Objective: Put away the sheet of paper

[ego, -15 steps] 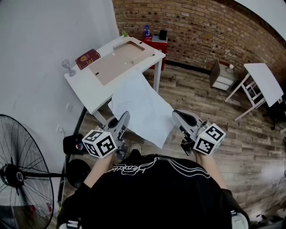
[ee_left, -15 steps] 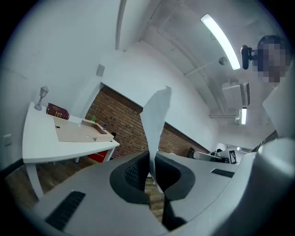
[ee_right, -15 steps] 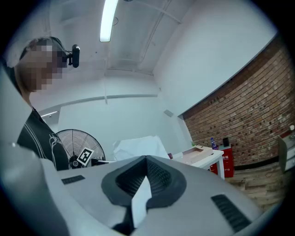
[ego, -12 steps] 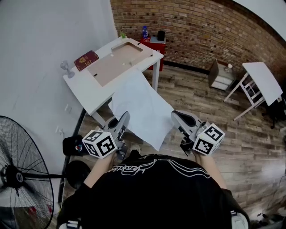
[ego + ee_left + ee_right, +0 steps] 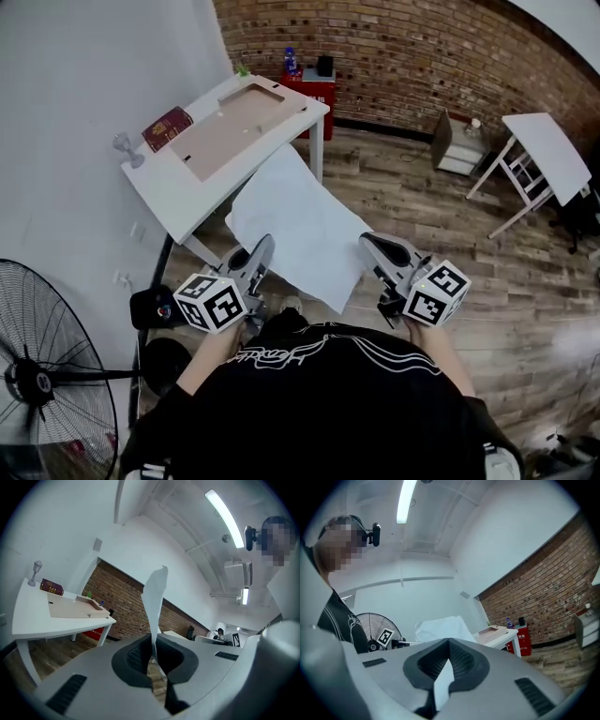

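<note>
A white sheet of paper (image 5: pixel 298 223) hangs in the air between my two grippers, sloping up toward the white table (image 5: pixel 174 190). My left gripper (image 5: pixel 257 259) is shut on the sheet's near left corner; in the left gripper view the paper (image 5: pixel 155 603) rises edge-on from the closed jaws (image 5: pixel 153 656). My right gripper (image 5: pixel 372 247) is shut on the near right corner; in the right gripper view the paper (image 5: pixel 440 686) is pinched between the pads, and the rest of the sheet (image 5: pixel 440 627) billows behind.
On the table lie a flat tan tray (image 5: pixel 234 127), a dark red book (image 5: pixel 167 127) and a small goblet (image 5: pixel 124 146). A standing fan (image 5: pixel 42 380) is at the lower left. A red cabinet (image 5: pixel 313 90), a small stand (image 5: pixel 456 145) and a white folding table (image 5: pixel 547 157) stand by the brick wall.
In the head view the table and room have shifted slightly up and left. Both grippers keep their hold on the sheet in much the same place.
</note>
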Demonstrator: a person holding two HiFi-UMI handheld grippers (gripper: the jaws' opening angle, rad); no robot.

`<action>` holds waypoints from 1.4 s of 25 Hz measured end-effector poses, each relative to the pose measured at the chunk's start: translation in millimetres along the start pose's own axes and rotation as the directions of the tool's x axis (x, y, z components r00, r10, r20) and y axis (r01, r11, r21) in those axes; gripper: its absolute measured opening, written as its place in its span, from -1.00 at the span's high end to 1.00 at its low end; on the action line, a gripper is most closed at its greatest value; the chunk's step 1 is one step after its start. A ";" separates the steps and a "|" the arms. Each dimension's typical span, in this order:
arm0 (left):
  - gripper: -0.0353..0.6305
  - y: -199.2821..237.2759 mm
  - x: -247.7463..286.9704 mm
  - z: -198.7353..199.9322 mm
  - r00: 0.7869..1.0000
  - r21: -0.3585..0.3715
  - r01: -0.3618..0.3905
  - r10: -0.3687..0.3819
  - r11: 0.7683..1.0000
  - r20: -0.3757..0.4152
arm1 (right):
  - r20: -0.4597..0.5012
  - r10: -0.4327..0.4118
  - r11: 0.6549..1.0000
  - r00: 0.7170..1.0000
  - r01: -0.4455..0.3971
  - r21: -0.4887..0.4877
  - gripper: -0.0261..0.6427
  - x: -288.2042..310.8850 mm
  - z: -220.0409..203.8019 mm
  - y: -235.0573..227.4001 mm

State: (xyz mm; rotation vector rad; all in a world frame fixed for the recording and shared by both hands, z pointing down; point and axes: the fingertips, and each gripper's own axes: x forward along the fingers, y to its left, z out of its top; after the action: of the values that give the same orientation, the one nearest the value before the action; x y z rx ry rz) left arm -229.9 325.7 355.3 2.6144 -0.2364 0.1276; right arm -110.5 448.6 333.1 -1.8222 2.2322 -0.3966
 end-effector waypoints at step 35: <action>0.80 269.6 218.7 104.6 0.993 -0.160 -0.073 0.058 0.984 -0.100 | -0.172 -0.031 0.996 0.985 0.044 0.074 0.92 265.1 27.8 -230.0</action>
State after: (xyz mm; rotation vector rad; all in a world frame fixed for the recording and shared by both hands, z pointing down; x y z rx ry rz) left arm -62.2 11.6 423.6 2.4315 -0.2869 0.2452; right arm 57.4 143.6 385.5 -1.8562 2.2598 -0.6608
